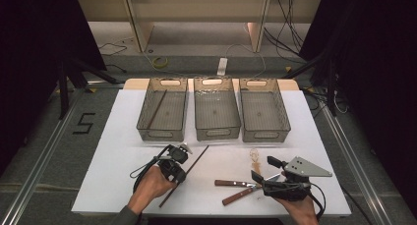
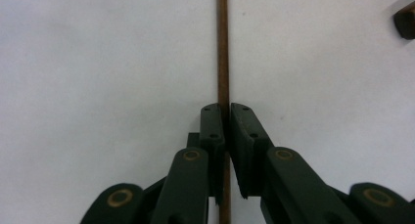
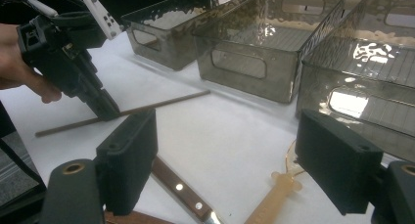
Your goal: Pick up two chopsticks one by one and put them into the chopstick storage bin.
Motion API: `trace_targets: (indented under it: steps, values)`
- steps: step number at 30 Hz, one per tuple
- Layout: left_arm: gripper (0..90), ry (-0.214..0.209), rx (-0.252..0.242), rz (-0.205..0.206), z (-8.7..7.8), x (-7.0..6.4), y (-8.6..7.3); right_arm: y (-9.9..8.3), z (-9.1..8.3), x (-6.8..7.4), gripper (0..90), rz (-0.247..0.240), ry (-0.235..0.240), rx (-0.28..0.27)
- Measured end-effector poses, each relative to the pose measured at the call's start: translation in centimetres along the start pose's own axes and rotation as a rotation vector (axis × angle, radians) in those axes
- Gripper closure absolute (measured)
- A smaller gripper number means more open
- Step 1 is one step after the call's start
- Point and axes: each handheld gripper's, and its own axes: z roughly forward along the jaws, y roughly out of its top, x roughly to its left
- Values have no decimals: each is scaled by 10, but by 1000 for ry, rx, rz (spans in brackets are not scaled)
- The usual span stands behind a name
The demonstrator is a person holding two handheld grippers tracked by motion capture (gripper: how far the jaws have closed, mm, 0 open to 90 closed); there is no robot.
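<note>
A white surface [image 1: 123, 136] stands in a dark-curtained room, cables trailing on the floor behind it. Near its front edge, left of centre, a thin brown stick [image 1: 194, 161] lies diagonally, pinched at mid-length between the closed jaws of the left gripper [image 1: 179, 175]; in the left gripper view the stick [image 2: 223, 48] runs straight up between the two black jaws, its lower end cut off by the frame. The right gripper view shows that stick [image 3: 161, 104] flat on the surface with the left gripper [image 3: 105, 109] bearing down on it, the person's left hand [image 3: 19, 72] partly out of frame. To the right, the right gripper [image 1: 261, 172] holds its jaws wide apart around nothing, above two wooden-handled knives [image 1: 236, 189] whose blades are hidden beneath it. A translucent amber utensil [image 3: 276, 192] lies between the spread jaws in the right gripper view; its form is hard to make out. Along the back stand three smoky transparent bins [image 1: 217, 109] side by side; the leftmost holds a second thin stick [image 1: 156, 109], leaning lengthwise. A black numeral 5 [image 1: 83, 123] marks the floor at left.
</note>
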Motion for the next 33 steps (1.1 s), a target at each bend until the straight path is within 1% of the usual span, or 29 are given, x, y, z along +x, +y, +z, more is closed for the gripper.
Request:
trace_targets:
  steps: [10, 14, 22, 24, 26, 27, 30, 33]
  values:
    - [847, -2, -3, 31, -1, 0, -1, 0, 0, 0, 246, 0, 1, -2]
    - [849, 7, 1, 52, -2, 1, -2, 0, -1, 0, 246, 1, 2, -3]
    - [850, -15, -45, 53, -16, 7, -3, 1, -1, 0, 246, 0, 1, -3]
    - [850, -18, -43, 56, -19, 9, -3, 1, -1, 0, 247, -1, 1, -4]
    - [850, -24, -56, 61, -23, 10, -3, 1, -1, 0, 247, -1, 1, -4]
    - [850, -26, -63, 64, -26, 10, -2, 1, -1, 0, 247, -1, 1, -3]
    - [849, -38, -98, 51, -34, 12, -2, 1, -1, 0, 247, 0, 2, -4]
    - [849, -49, -125, 59, -44, 14, -2, 1, -1, 0, 247, -2, 1, -4]
